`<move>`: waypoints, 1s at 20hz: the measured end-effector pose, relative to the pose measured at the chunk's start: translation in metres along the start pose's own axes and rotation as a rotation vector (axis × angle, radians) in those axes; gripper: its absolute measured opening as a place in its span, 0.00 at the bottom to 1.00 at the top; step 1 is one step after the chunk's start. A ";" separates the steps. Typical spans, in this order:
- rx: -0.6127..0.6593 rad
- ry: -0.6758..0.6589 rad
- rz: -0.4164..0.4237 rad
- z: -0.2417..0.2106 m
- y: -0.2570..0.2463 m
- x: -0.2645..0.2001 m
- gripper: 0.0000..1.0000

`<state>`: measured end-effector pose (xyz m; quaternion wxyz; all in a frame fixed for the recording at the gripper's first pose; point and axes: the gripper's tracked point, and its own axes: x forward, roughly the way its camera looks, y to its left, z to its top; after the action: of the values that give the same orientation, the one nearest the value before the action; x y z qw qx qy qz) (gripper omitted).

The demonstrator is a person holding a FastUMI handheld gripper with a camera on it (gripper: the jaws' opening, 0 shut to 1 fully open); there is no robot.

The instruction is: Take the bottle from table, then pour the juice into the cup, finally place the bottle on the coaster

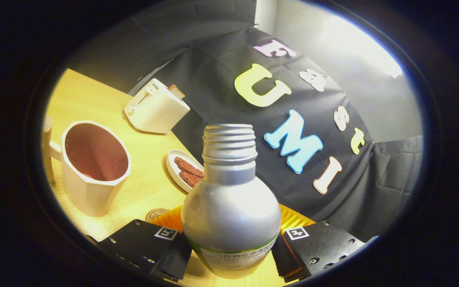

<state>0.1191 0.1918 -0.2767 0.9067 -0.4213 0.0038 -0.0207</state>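
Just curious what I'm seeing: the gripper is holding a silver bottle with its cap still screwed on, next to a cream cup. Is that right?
Not quite. In the gripper view the bottle has no cap: its threaded neck stands open. The rest holds: the gripper has both fingers pressed on the silver bottle, and the cream cup stands beside it.

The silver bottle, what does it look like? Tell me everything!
The silver bottle looks like matte metal, with a round bulb body, a narrow threaded neck and no cap. A label with a green edge wraps its lower part. It stands tilted between the fingers of the gripper, which press both sides. Behind it is an orange ribbed thing.
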 end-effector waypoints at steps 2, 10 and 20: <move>-0.059 0.002 -0.012 0.000 0.000 0.002 0.83; -0.225 -0.015 -0.031 0.003 0.008 0.006 0.83; -0.393 -0.069 -0.047 0.008 0.016 0.003 0.82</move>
<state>0.1231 0.2086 -0.2838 0.8058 -0.5907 -0.0329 -0.0263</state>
